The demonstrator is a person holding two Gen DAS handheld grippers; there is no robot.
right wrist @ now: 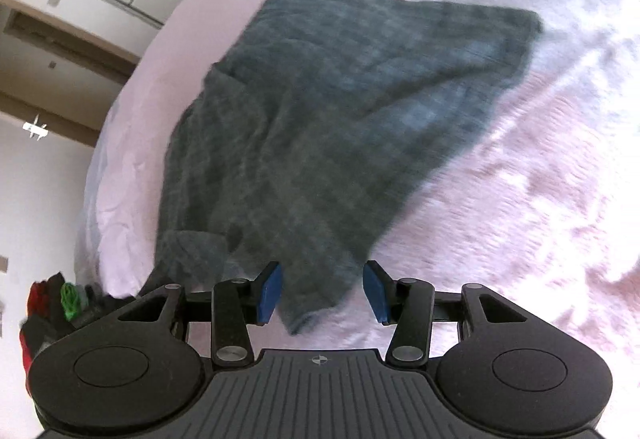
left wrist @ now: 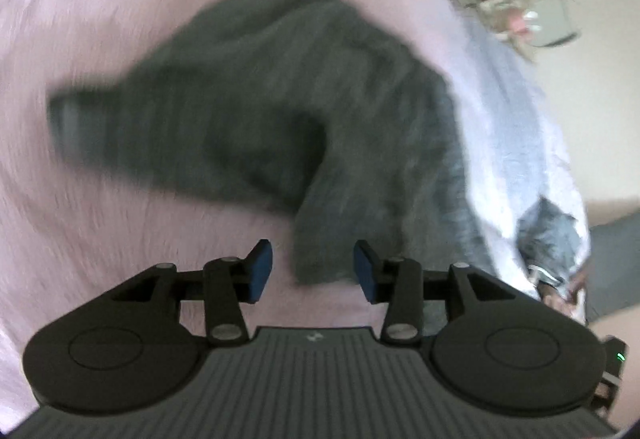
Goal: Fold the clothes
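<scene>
A dark grey checked garment (right wrist: 320, 127) lies crumpled on a pale pink bed cover (right wrist: 520, 219). In the right wrist view my right gripper (right wrist: 322, 293) is open, its blue pads on either side of the garment's near corner, not closed on it. In the left wrist view the same garment (left wrist: 260, 111) is blurred; my left gripper (left wrist: 313, 271) is open with a corner of the cloth just ahead of and between its pads. Neither gripper holds anything.
The bed's left edge drops off in the right wrist view, with red and green items (right wrist: 52, 307) on the floor beside it. In the left wrist view a person in a light shirt (left wrist: 520, 143) stands at the bed's right side.
</scene>
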